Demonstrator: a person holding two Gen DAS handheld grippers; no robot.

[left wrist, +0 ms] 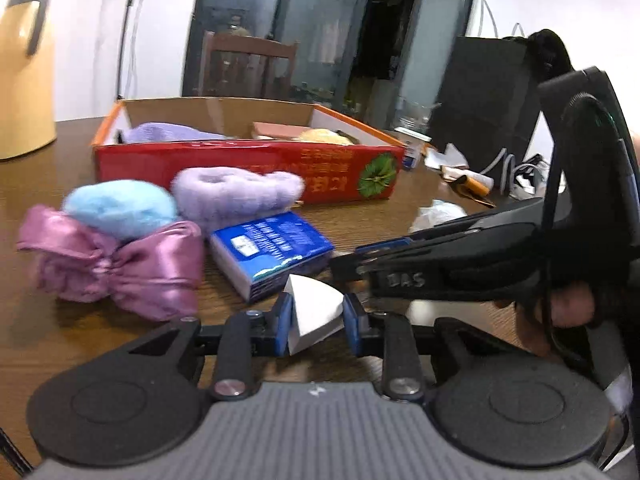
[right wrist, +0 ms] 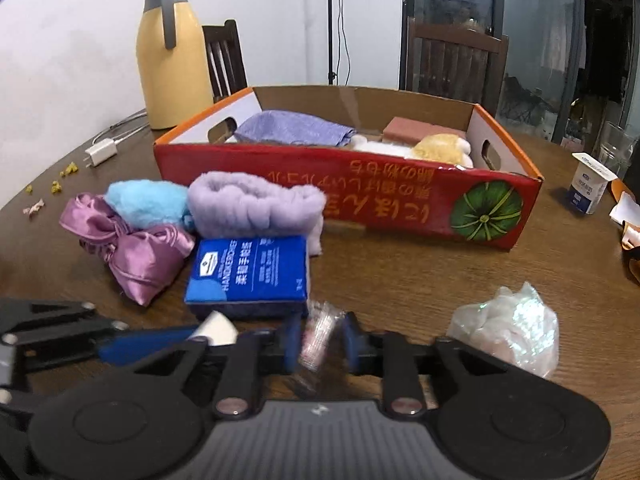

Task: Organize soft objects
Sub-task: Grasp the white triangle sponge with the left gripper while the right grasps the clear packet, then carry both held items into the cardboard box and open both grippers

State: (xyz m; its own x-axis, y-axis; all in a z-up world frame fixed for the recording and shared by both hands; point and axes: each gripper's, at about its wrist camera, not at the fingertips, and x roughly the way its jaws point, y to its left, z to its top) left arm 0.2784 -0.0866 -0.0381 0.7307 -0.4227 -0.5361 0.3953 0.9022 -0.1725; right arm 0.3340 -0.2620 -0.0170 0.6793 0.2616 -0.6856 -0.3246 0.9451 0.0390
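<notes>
Nearest my left camera, low in the middle of the frame, my left gripper [left wrist: 316,322] pinches a white wedge-shaped sponge [left wrist: 314,312] between its blue pads, one pad pressed to each side. In the right wrist view my right gripper [right wrist: 320,340] sits low centre too, narrowed around a small clear wrapped packet [right wrist: 318,330]; that part is blurred, but the pads look pressed on it. What matters for me next is the red cardboard box [right wrist: 360,208]: it lies straight ahead of both grippers, above centre in both frames, its long axis running left to right across the view, its near wall facing me. Between the left gripper and that wall lies the blue tissue pack [left wrist: 272,250], with the lilac plush [left wrist: 236,196], blue puff [left wrist: 120,210] and purple satin bow [left wrist: 116,268] further left. I judge the right gripper has the clearer path in, over bare table [right wrist: 400,272].
</notes>
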